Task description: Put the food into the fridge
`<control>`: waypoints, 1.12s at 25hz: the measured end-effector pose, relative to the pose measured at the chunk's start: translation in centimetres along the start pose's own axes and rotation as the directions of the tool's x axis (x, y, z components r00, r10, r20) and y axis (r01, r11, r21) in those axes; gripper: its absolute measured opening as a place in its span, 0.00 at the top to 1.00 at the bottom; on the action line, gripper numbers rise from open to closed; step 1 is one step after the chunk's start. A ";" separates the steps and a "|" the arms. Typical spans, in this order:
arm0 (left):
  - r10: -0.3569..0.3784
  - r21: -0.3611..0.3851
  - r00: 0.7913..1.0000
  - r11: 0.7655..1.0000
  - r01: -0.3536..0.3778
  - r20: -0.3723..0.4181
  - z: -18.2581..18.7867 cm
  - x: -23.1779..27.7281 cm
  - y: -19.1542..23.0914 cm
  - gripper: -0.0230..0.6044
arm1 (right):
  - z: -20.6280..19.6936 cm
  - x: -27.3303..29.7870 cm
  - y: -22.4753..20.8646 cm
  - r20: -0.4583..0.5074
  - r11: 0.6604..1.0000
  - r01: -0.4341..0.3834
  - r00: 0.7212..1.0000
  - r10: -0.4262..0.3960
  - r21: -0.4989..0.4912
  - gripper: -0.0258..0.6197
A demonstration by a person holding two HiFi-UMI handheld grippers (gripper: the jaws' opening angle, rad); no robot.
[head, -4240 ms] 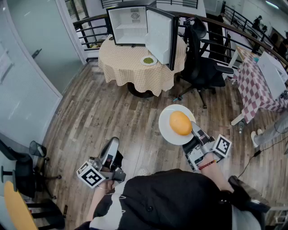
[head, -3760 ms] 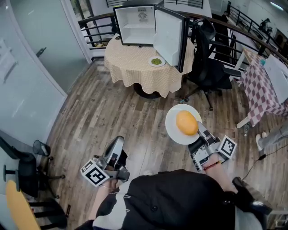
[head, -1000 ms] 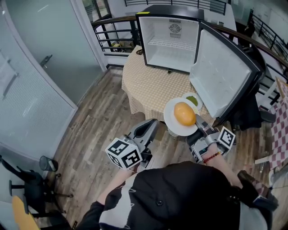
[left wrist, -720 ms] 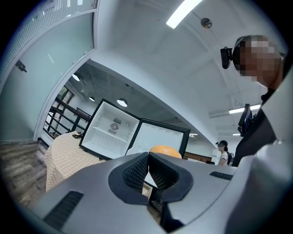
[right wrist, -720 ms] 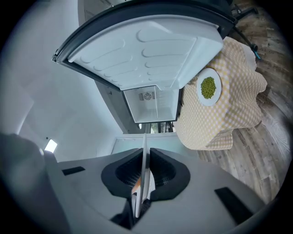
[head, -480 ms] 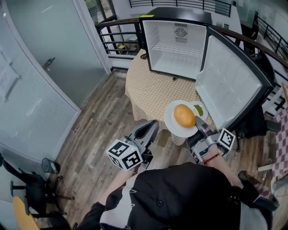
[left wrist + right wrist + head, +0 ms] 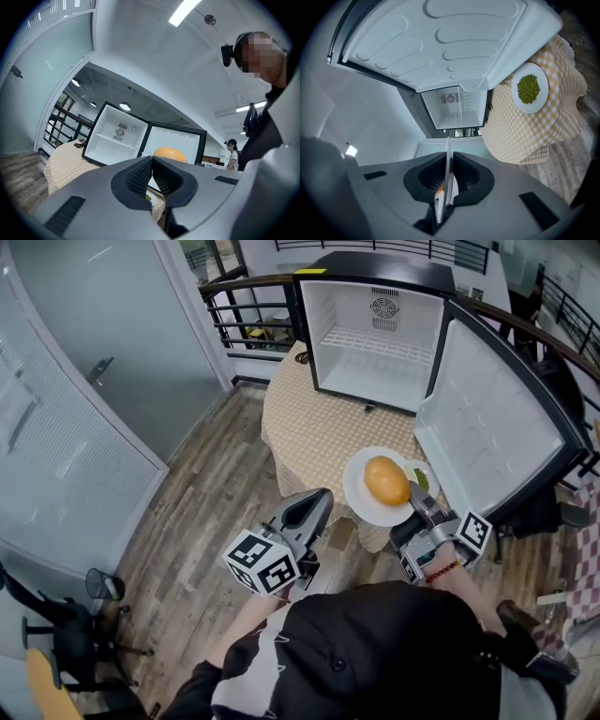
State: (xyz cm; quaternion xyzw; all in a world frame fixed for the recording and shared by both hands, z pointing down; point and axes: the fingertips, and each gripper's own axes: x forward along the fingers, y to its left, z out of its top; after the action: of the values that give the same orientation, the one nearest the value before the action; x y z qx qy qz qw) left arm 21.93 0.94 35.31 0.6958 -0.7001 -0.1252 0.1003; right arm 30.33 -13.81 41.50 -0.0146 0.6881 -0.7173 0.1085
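Here we are in front of the fridge [image 7: 375, 343], standing on the round tabletop [image 7: 309, 418] with its yellow checked cloth [image 7: 281, 442]. The fridge door [image 7: 487, 418] is flung wide to the right, the white inside and its wire shelf in full view. The right claw [image 7: 413, 495] is clamped on the near rim of the white plate [image 7: 359, 504]; the right gripper view shows that thin edge pinched tight between the jaws. Riding on the plate is the round orange food [image 7: 386, 480], carried level above the near edge of the tabletop, just beside the open door and well short of the fridge's mouth. A small plate [image 7: 536, 107] of green food [image 7: 528, 88] lies flat on the cloth, and from the head view only a sliver of it peeks out past the white plate's right side. Over on the left, the left claw [image 7: 322, 495] has its jaws pressed together on nothing at all, hanging above the wooden floor [image 7: 216, 484] just off the tabletop's edge and pointing towards the fridge. Its own view catches the orange food rising right above those closed tips.
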 end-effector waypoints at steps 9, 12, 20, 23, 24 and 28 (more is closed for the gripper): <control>-0.028 -0.018 0.999 0.999 0.028 -0.019 0.2 1.9 3.3 0.94 | 0.8 2.7 -1.5 0.050 1.000 0.021 0.999 -0.022 0.001 0.91; -0.072 -0.032 0.997 0.997 0.071 -0.027 0.8 2.9 5.4 0.94 | 1.2 4.4 -2.1 0.087 1.000 0.025 0.996 -0.025 0.005 0.91; -0.141 -0.101 0.990 0.985 0.137 -0.033 4.7 4.2 13.4 0.94 | 1.4 10.6 -2.0 0.201 1.000 0.007 0.980 -0.007 -0.001 0.91; -0.158 -0.107 0.987 0.982 0.153 -0.040 6.2 4.5 16.9 0.94 | 1.5 13.5 -1.8 0.237 1.000 0.003 0.972 -0.001 -0.009 0.91; -0.161 -0.112 0.986 0.982 0.155 -0.041 6.6 4.7 18.1 0.94 | 1.5 14.6 -1.7 0.247 1.000 0.001 0.969 0.002 -0.013 0.91; -0.184 -0.110 0.981 0.978 0.177 -0.063 8.1 5.9 22.3 0.94 | 1.7 18.8 -1.2 0.275 1.000 -0.002 0.961 0.010 -0.030 0.91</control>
State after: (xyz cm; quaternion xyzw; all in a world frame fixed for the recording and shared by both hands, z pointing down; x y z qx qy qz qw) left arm -1.88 -4.63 34.46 0.7544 -0.6225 -0.1446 0.1498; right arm 12.11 -18.72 40.37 -0.1138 0.6768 -0.6978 0.2051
